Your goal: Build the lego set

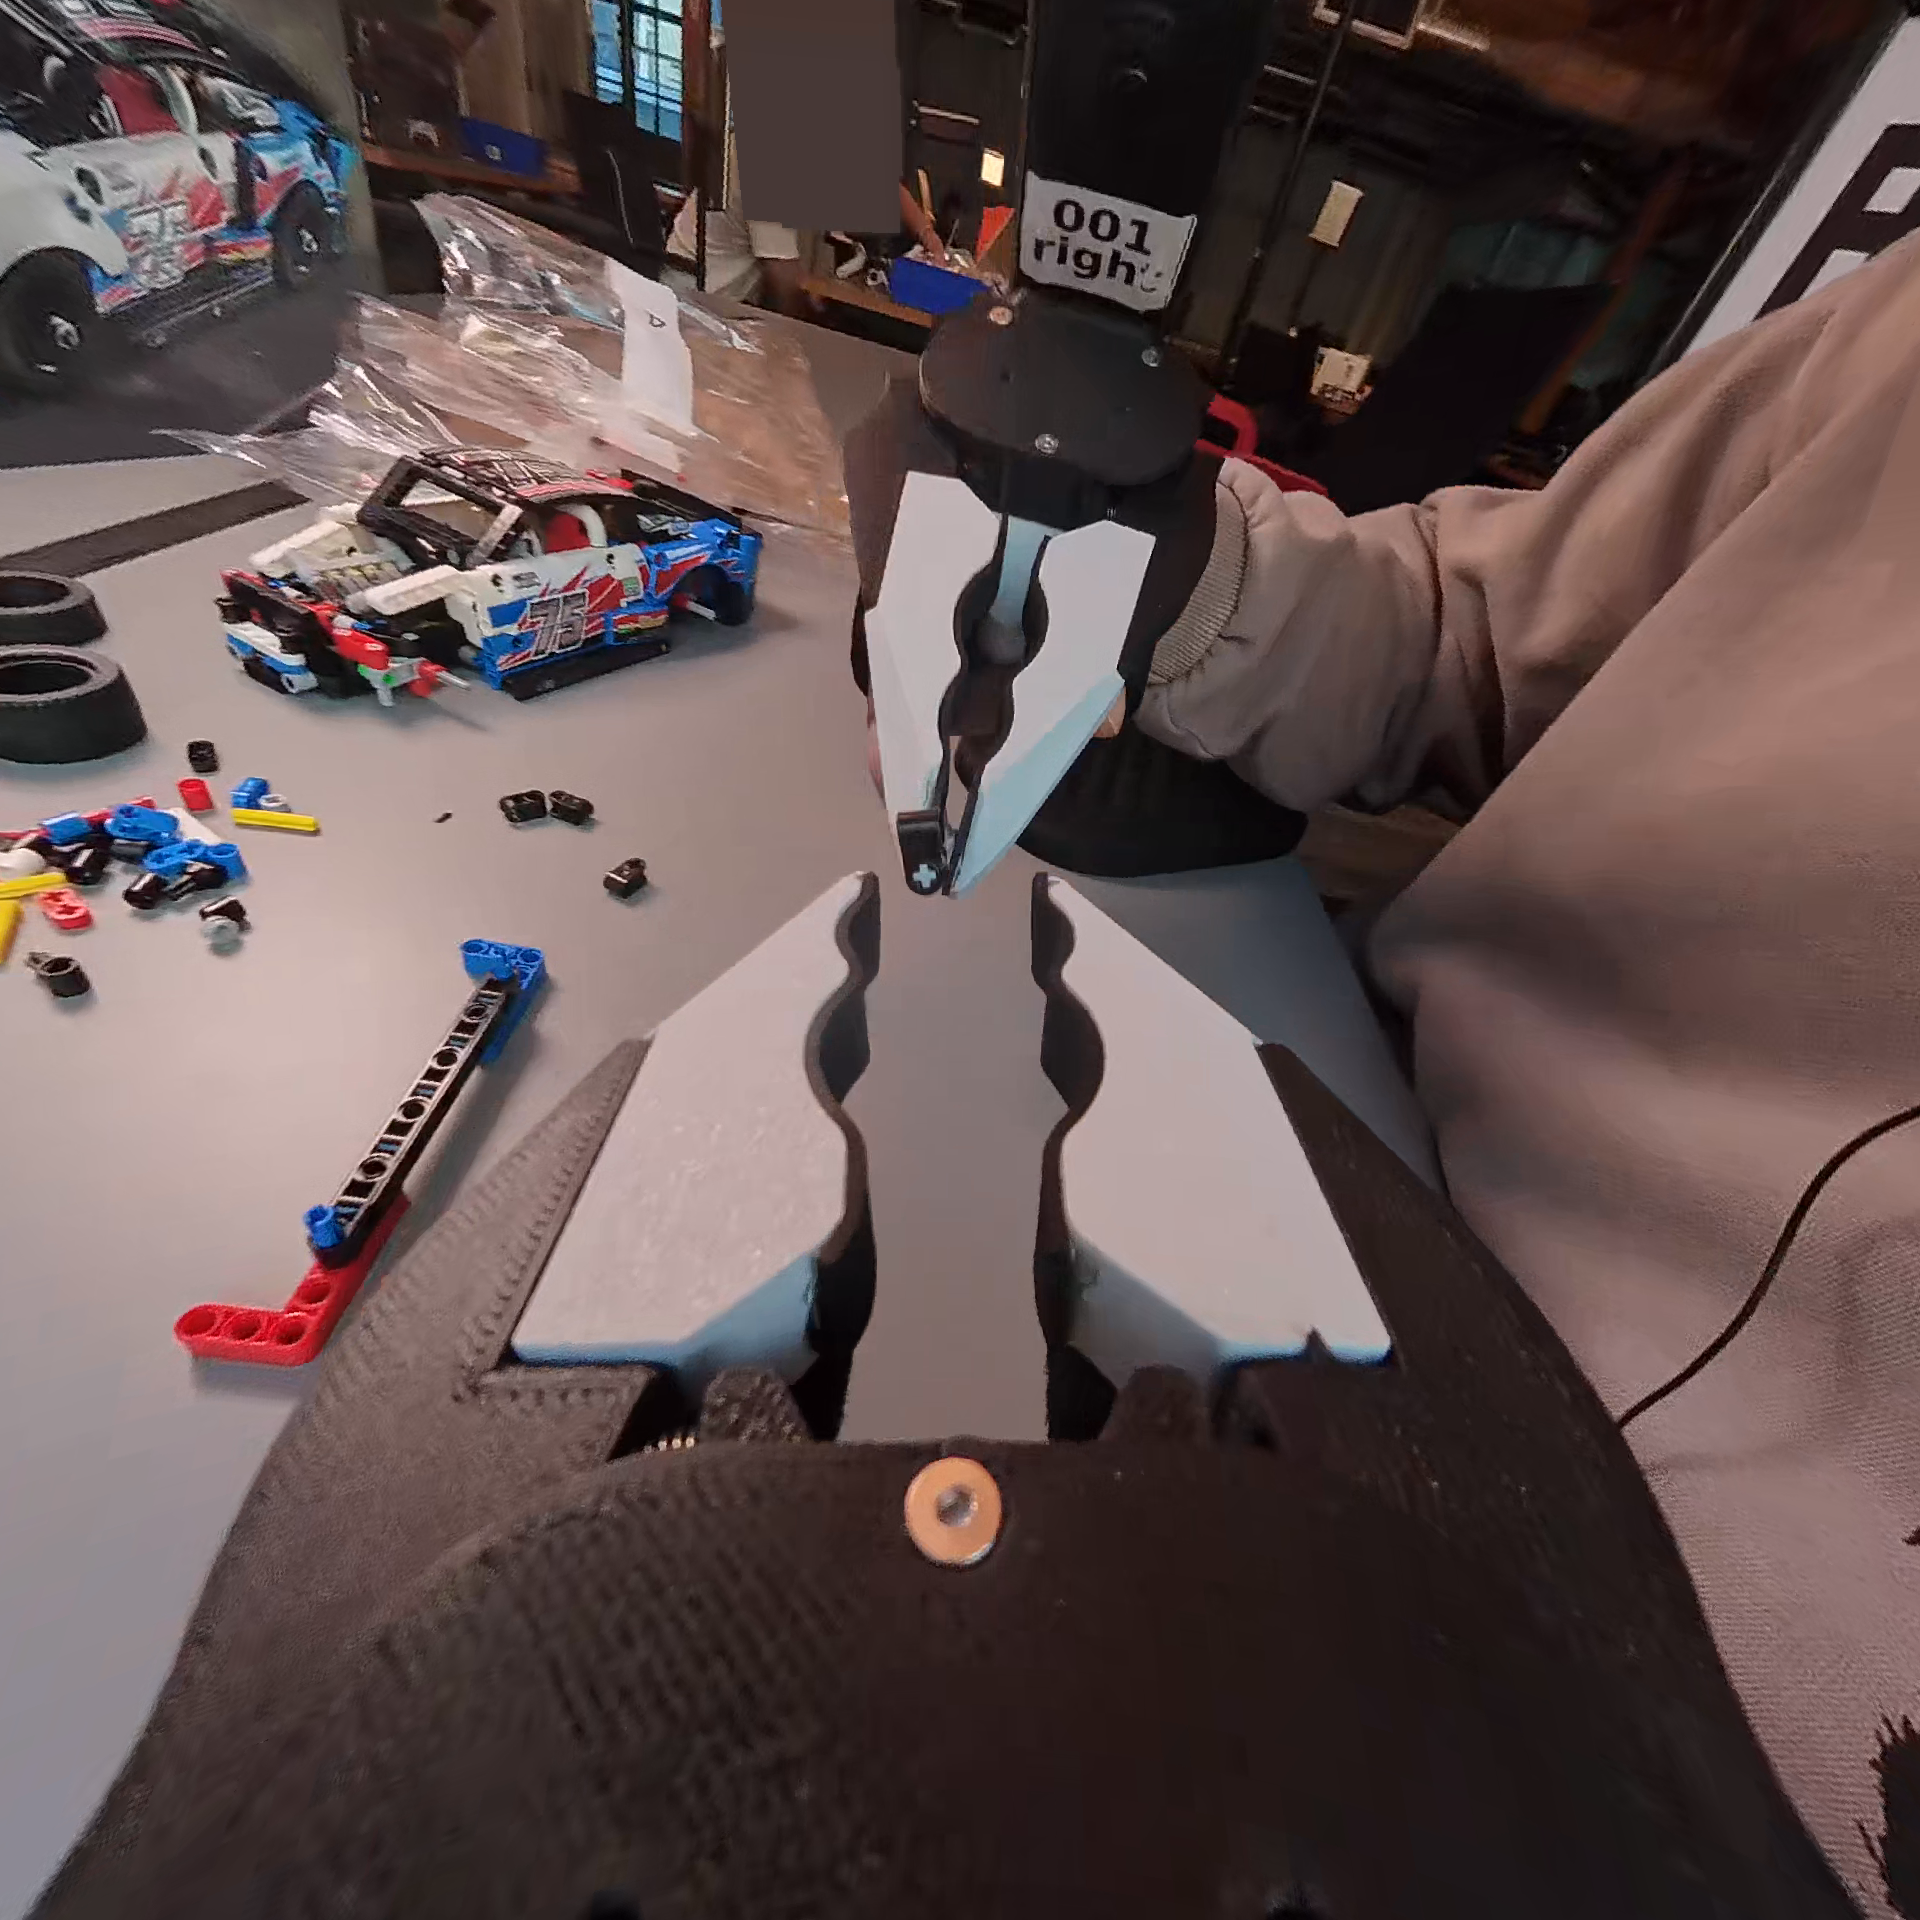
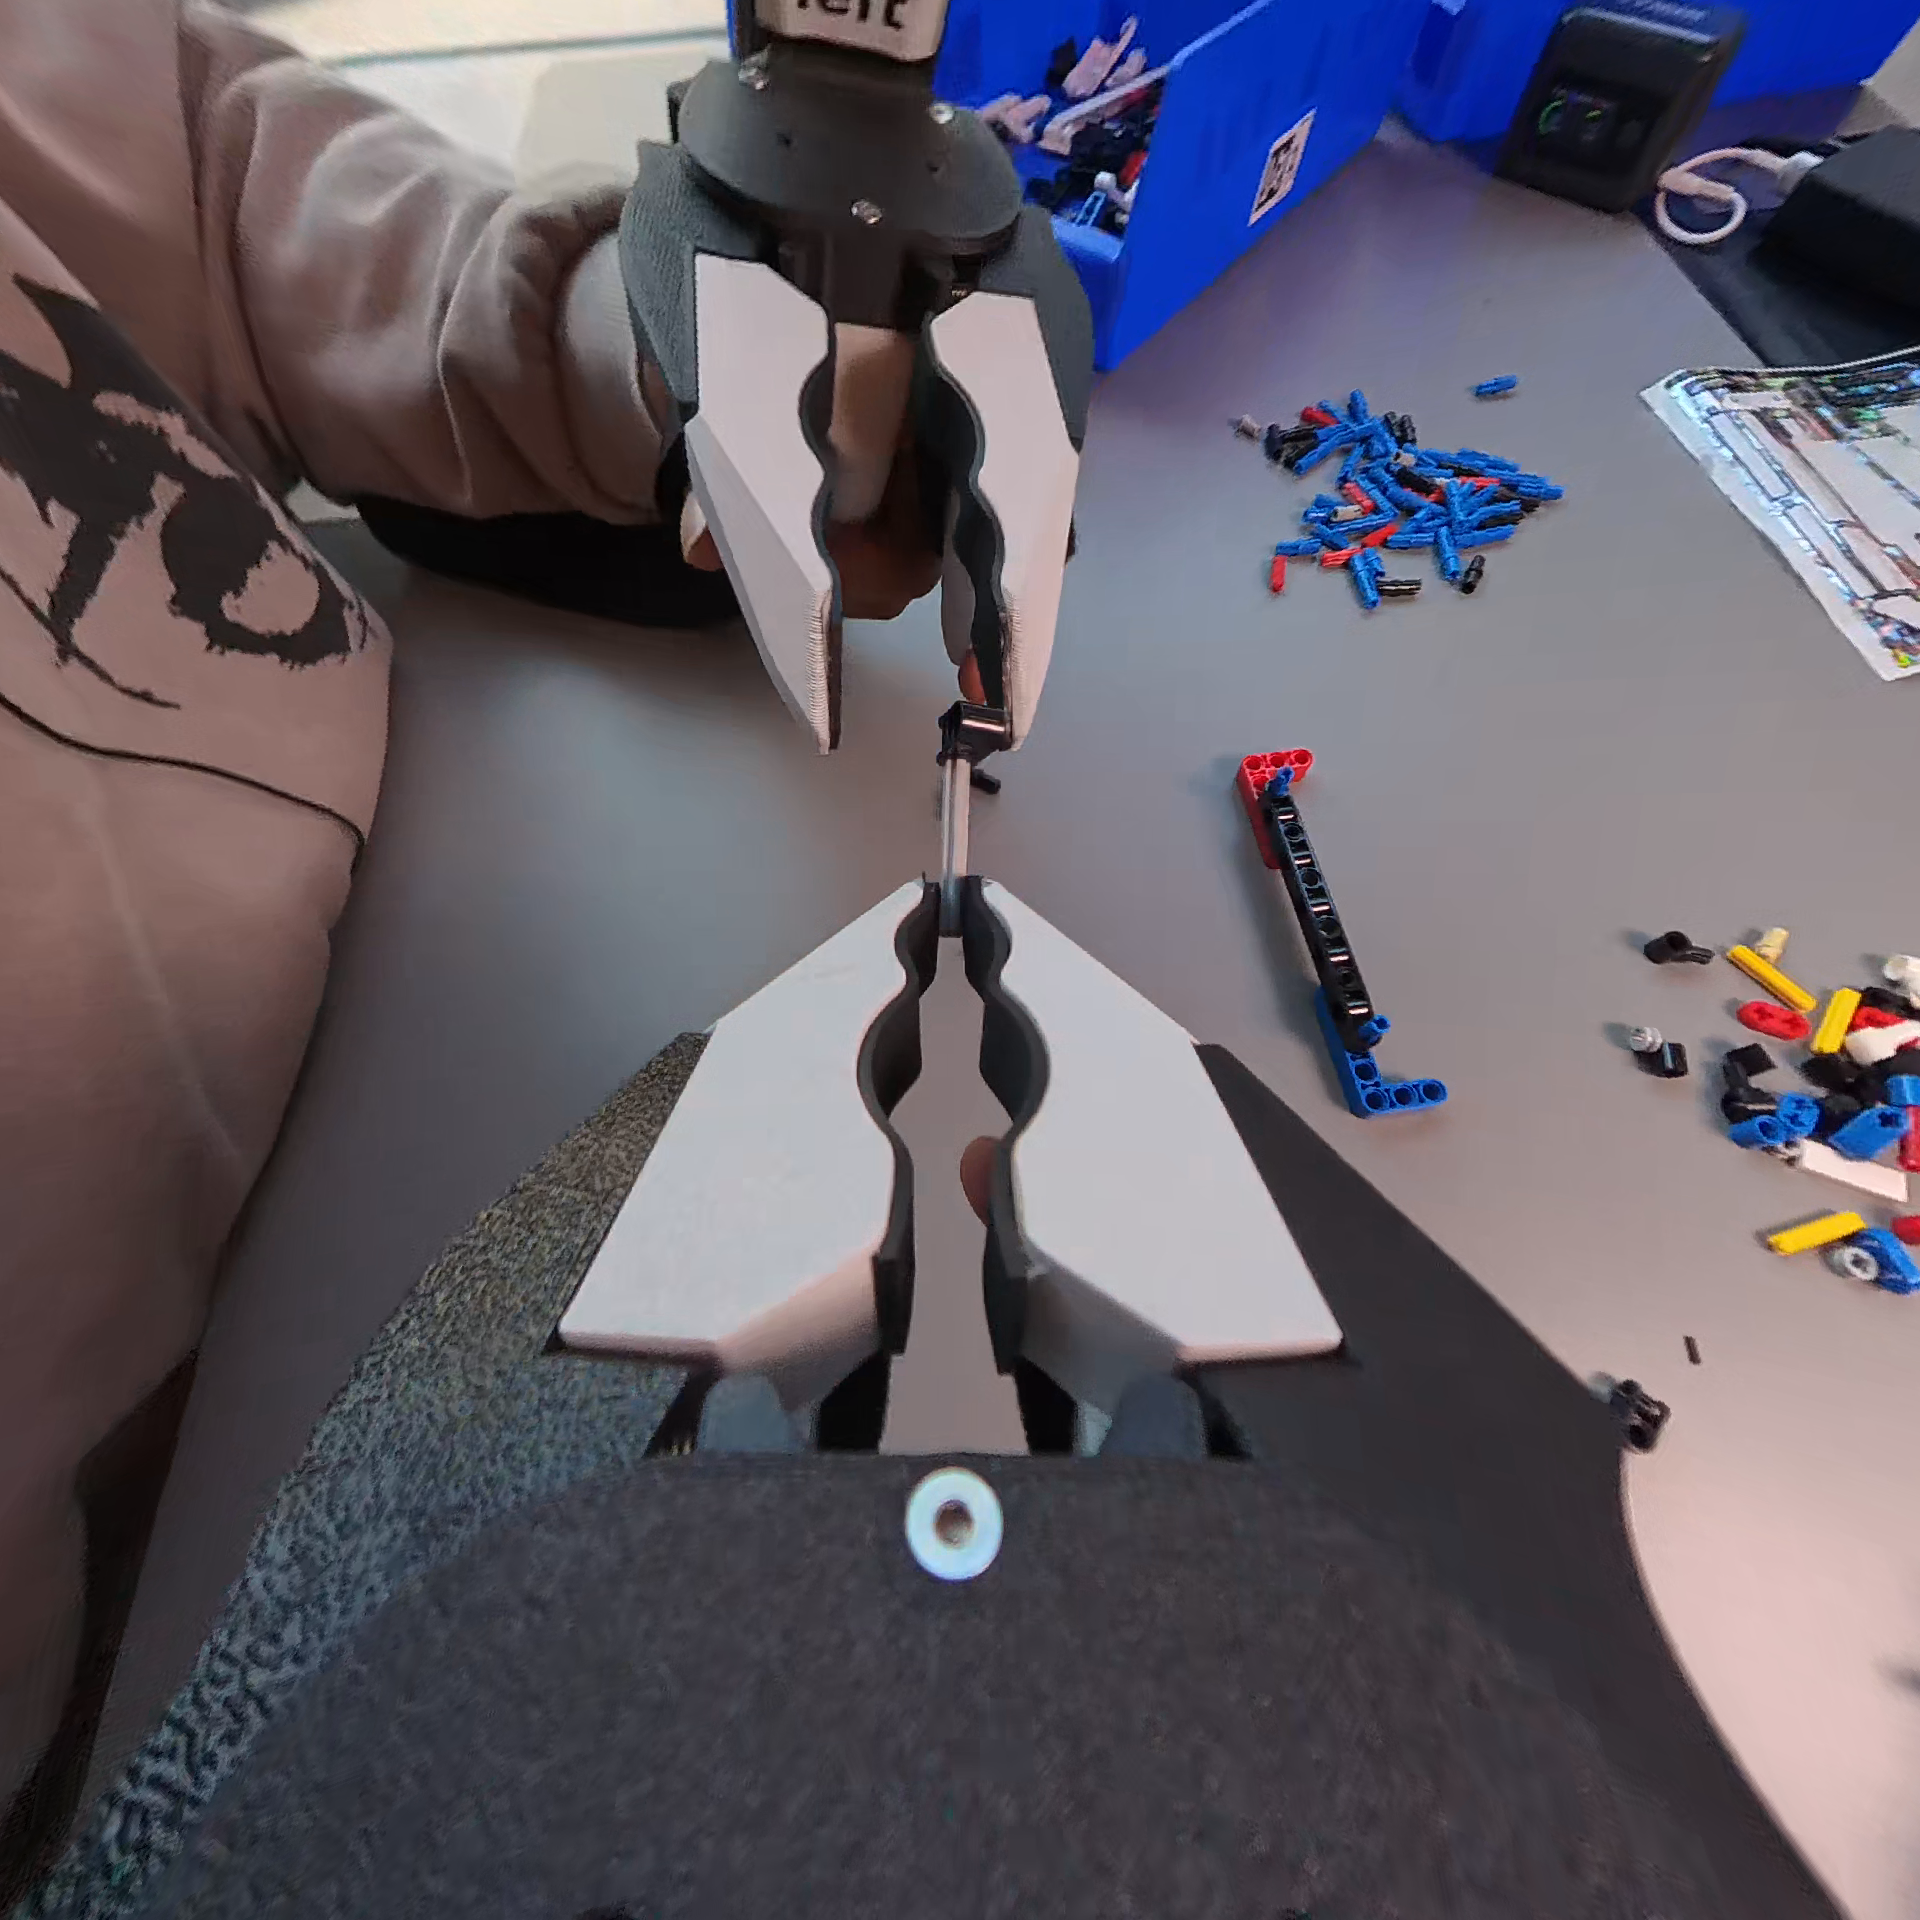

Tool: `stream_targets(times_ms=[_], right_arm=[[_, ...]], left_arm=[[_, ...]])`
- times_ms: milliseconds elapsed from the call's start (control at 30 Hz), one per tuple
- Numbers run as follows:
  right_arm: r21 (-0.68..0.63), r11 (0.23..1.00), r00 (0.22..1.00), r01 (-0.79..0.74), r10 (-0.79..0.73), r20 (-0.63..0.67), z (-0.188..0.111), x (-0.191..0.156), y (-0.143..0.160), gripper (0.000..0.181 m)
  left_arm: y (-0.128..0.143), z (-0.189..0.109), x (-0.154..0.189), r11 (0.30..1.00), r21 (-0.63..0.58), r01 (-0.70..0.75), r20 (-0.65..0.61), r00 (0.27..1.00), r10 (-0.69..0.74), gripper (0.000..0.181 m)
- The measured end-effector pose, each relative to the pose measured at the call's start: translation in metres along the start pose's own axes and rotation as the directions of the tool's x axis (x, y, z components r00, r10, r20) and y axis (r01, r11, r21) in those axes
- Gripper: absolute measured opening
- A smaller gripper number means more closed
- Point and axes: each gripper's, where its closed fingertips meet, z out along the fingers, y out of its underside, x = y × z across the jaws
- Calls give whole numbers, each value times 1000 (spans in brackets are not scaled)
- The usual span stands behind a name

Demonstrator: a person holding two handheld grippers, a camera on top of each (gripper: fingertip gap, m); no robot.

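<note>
My right gripper (image 2: 948, 896) is shut on a thin grey axle (image 2: 956, 821) that carries a small black connector (image 2: 972, 725) on its far end. It holds them above the grey table (image 2: 623, 831). My left gripper (image 1: 954, 891) is open and empty, facing the right gripper tip to tip. In the left wrist view the connector (image 1: 923, 847) sits just beyond my left fingertips. In the right wrist view the left gripper (image 2: 920, 727) has the connector close against one finger; I cannot tell whether they touch.
A part-built race car (image 1: 488, 582), two black tyres (image 1: 52, 665) and loose pieces (image 1: 125, 852) lie at the left. A black beam with red and blue L-pieces (image 2: 1325, 935) lies flat. A pile of blue pins (image 2: 1403, 499), a blue bin (image 2: 1143, 208) and an instruction sheet (image 2: 1808, 499) sit farther off. Less than 4 cm separates the two grippers' tips.
</note>
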Motion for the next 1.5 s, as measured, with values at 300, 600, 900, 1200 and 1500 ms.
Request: stream_targets(times_ms=[300,600,900,1200,1500], right_arm=[[-124,984,991,128,-123,49,6,-12,9,3],[-180,982,997,64,-70,-27,-25,19,48,19],[-403,901,986,161,-167,20,-9,20,99,18],[-390,915,993,100,-70,92,6,5,96,11],[-432,849,950,305,-304,73,4,17,90,15]], left_arm=[[14,7,6,995,-80,-63,-11,998,62,6],[2,-5,-13,998,-10,-63,80,995,63,6],[15,-3,-27,998,-62,-9,130,991,17,6],[16,-4,-25,998,-69,-2,121,993,10,6],[15,-5,-22,997,-72,-11,115,993,20,6]])
